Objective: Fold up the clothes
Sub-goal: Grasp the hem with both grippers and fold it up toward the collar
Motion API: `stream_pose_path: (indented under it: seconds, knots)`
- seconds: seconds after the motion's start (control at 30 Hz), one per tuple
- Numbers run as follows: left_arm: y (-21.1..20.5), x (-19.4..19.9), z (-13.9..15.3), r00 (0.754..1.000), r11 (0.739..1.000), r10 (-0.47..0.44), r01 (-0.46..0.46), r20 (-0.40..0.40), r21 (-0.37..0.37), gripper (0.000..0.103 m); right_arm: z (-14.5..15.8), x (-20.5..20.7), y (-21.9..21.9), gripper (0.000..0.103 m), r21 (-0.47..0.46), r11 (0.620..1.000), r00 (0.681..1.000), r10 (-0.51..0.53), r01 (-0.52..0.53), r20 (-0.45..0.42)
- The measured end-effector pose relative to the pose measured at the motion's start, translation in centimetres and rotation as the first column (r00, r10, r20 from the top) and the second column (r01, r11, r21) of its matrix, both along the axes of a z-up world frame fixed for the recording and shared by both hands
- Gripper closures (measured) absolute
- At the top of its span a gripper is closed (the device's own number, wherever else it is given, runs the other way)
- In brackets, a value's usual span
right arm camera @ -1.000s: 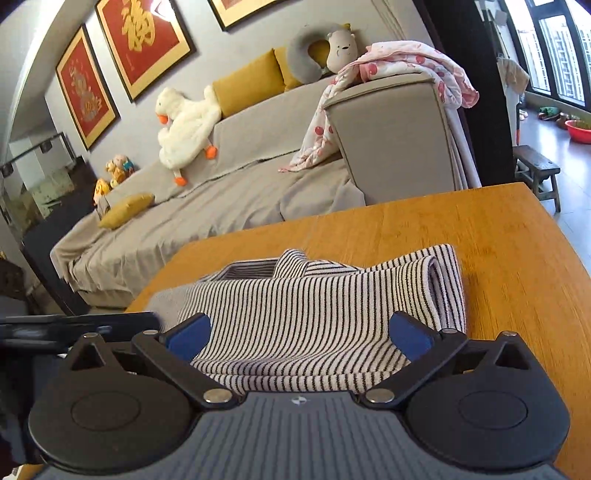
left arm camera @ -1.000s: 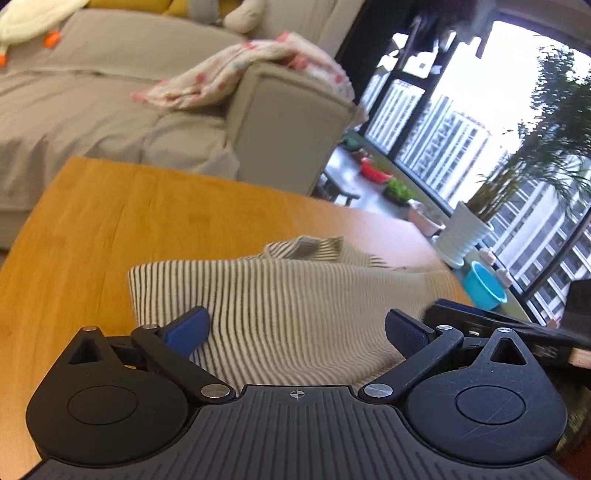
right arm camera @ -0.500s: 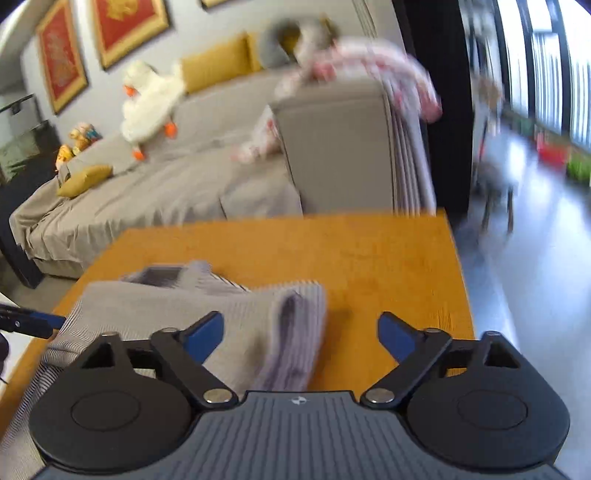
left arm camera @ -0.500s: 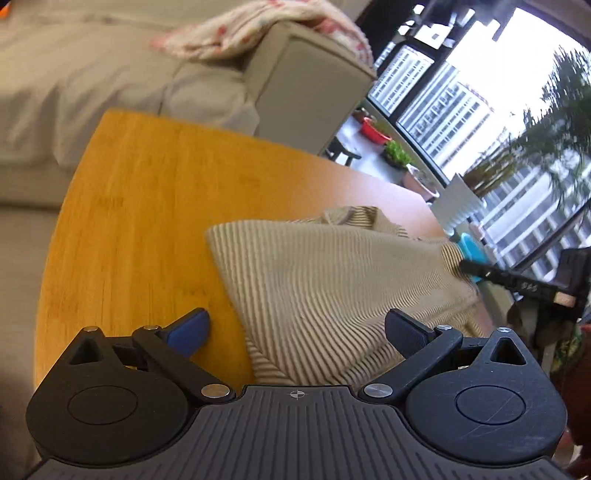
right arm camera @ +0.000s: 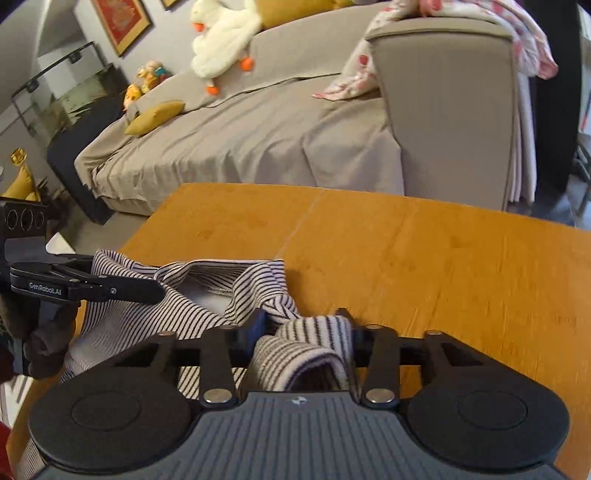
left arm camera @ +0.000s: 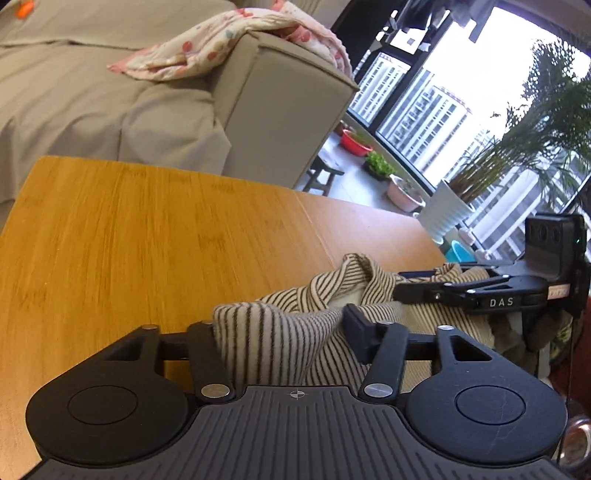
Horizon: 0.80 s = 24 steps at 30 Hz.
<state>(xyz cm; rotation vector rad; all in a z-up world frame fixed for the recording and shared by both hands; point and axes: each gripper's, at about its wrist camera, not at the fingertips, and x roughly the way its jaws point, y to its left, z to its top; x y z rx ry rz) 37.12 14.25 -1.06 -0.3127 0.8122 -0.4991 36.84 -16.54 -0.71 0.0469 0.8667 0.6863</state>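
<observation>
Two bunches of the striped garment (left arm camera: 280,343), which lies crumpled at the near edge of the wooden surface (left arm camera: 147,240), are pinched in the jaws of the left gripper (left arm camera: 280,325) and right gripper (right arm camera: 303,328), so both corners are best lifted level and drawn apart evenly before folding.

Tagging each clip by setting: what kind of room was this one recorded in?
Most likely a home living room in a high-rise flat. A grey sofa with a plush duck sits behind the wooden table, and tall windows look out on apartment towers.
</observation>
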Motion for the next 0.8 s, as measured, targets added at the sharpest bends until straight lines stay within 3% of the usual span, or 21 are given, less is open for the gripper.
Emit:
stream_pose_path:
  seconds: [0.07,0.17,0.3,0.47,0.5,0.6,0.8]
  knots:
    - [0.3,-0.2,0.3,1.0,1.0,0.003,-0.003,-0.002,-0.022,0.069,0.3,-0.4,-0.3,0.072,-0.01,1.0,1.0,-0.003,0.003,0.007]
    - [0.6,-0.8,2.5,1.0,0.999,-0.002,0.004,0.03,-0.05,0.077,2.5,-1.7,-0.8,0.076,0.013,1.0,0.999,-0.01,0.009,0.051]
    - [0.1,-5.0,6.2,0.992,0.998,-0.047,0.051,0.116,-0.036,0.078,6.8,-6.0,-2.0,0.077,0.061,0.998,0.989,0.013,-0.022,0.145]
    - [-0.7,-12.6,8.8,0.978,0.994,-0.112,0.113,0.178,0.001,0.078,9.7,-14.2,-2.8,0.077,0.003,0.995,0.96,0.093,-0.097,0.264]
    - [-0.9,-14.1,9.0,0.975,0.992,-0.124,0.124,0.185,0.01,0.078,9.8,-15.9,-2.8,0.077,-0.017,0.994,0.954,0.111,-0.111,0.28]
    - [-1.4,-18.0,8.9,0.971,0.989,-0.149,0.144,0.185,0.041,0.078,9.6,-20.6,-3.2,0.091,-0.062,0.989,0.945,0.148,-0.135,0.291]
    - [-1.3,-23.8,7.1,0.978,0.987,-0.135,0.12,0.156,0.105,0.077,7.8,-27.5,-3.3,0.091,-0.111,0.982,0.947,0.179,-0.154,0.268]
